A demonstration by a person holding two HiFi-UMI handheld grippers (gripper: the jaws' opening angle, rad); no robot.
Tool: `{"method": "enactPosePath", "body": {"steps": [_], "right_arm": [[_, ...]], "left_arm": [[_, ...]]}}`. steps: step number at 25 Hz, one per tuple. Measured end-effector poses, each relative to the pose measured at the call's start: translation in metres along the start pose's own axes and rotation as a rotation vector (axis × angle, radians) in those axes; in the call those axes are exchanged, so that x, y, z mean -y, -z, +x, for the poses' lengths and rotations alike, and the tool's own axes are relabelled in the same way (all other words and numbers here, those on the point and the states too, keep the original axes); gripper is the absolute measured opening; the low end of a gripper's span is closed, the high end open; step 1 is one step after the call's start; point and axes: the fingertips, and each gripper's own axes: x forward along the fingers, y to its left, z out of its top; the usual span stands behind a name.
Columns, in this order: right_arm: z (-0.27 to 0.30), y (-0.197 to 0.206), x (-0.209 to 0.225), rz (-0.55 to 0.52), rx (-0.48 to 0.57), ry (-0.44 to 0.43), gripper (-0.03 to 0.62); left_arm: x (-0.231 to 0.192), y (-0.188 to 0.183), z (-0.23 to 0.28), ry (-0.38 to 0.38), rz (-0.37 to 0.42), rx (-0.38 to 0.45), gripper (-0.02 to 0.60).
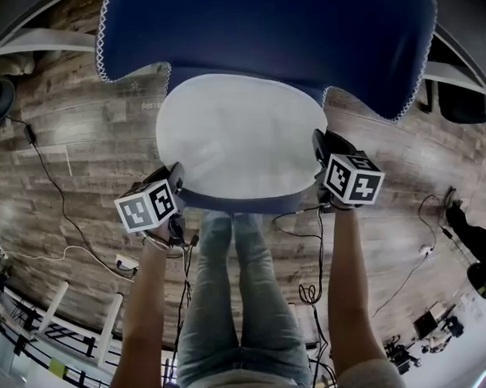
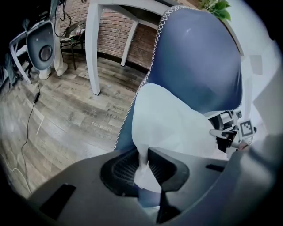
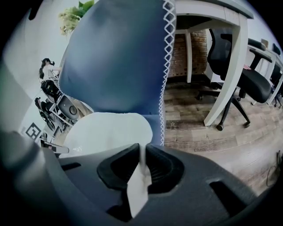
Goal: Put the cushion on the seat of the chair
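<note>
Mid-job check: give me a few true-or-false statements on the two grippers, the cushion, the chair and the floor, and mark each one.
1. The left gripper is shut on the edge of the white cushion. True.
2. The right gripper is open and empty. False: it pinches the cushion's opposite edge.
3. The chair is blue with white stitching along its edge. True.
4. The floor is carpeted. False: it is wood planks.

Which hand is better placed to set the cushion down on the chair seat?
Neither leads: left gripper and right gripper each pinch an opposite edge of the cushion over the chair, so probably lower both together.
</note>
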Motion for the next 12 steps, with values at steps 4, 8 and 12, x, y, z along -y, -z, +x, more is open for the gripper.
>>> {"method": "enactPosePath", "body": {"steps": [4, 8, 12], "right_arm": [[0.004, 0.002, 0.003, 0.009, -0.003, 0.006, 0.057], [0.012, 0.005, 0.009, 0.011, -0.016, 0.018, 0.062], [0.016, 0.007, 0.014, 0.020, -0.021, 0.042, 0.074]], "left_arm": [[-0.005, 0.001, 0.006, -0.029, -0.003, -0.014, 0.063], [-0.009, 0.002, 0.013, -0.070, -0.027, -0.033, 0.074], [-0.013, 0.003, 0.017, -0.105, -0.040, -0.050, 0.086]]}}
